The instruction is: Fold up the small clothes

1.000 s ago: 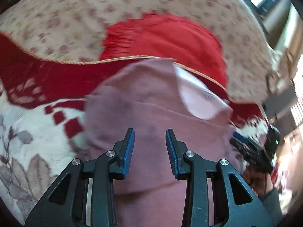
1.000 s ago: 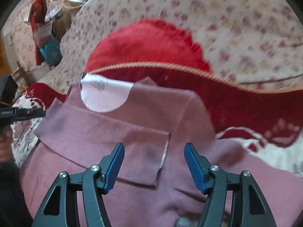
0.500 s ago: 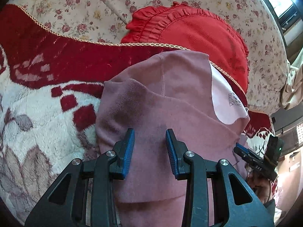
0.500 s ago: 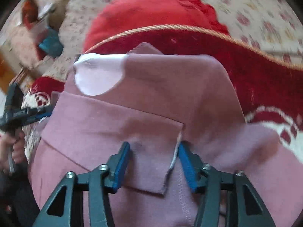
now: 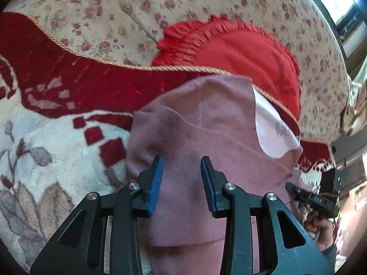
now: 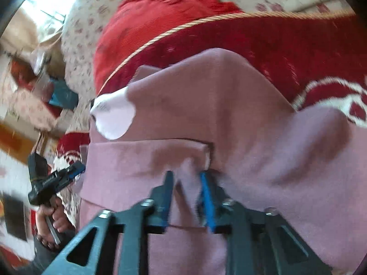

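Observation:
A small mauve-pink garment (image 5: 206, 133) lies partly folded on a red and white blanket (image 5: 52, 142); its white inner neck patch (image 5: 273, 135) shows at the far right. My left gripper (image 5: 182, 176) is open, its blue pads hovering over the near fold of the garment. In the right wrist view the same garment (image 6: 206, 105) fills the middle, with the white patch (image 6: 112, 121) at its left. My right gripper (image 6: 187, 183) has closed on a pinched ridge of the folded flap's edge.
A red ruffled garment (image 5: 240, 52) lies beyond the pink one on a floral cover (image 5: 114, 11). The blanket has a gold cord edge (image 6: 174, 29). The other hand-held gripper shows at the right edge (image 5: 316, 199) and at the left (image 6: 50, 178).
My right gripper has narrowed from wide open and closed on the flap edge, bunching the cloth up. My left gripper stays open and has shifted slightly over the garment.

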Action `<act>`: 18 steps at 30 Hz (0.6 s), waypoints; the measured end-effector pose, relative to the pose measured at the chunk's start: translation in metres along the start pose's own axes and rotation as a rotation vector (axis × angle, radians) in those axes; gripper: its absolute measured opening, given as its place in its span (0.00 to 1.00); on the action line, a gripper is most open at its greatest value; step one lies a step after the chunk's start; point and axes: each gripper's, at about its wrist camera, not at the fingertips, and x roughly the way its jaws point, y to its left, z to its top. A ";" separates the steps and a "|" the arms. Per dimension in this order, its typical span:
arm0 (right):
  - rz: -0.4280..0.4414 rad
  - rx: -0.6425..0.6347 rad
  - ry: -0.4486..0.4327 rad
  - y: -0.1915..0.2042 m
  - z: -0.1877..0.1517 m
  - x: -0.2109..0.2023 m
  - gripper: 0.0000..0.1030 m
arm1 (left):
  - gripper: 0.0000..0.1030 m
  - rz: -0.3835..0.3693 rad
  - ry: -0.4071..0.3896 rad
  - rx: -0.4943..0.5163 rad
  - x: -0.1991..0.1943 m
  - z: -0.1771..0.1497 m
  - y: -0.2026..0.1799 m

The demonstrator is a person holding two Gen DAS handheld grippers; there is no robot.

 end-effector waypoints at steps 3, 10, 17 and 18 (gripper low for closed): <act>0.014 -0.010 0.002 0.003 0.001 0.002 0.05 | 0.31 0.023 -0.025 -0.034 -0.005 0.003 0.009; -0.177 -0.146 -0.162 0.035 0.007 -0.026 0.03 | 0.31 0.028 -0.050 -0.055 -0.009 0.004 0.013; -0.319 -0.059 -0.148 0.002 0.007 -0.037 0.03 | 0.31 -0.011 -0.076 0.045 -0.011 0.000 -0.009; -0.312 -0.061 -0.147 0.001 0.007 -0.039 0.03 | 0.31 -0.022 -0.084 0.070 -0.012 -0.002 -0.015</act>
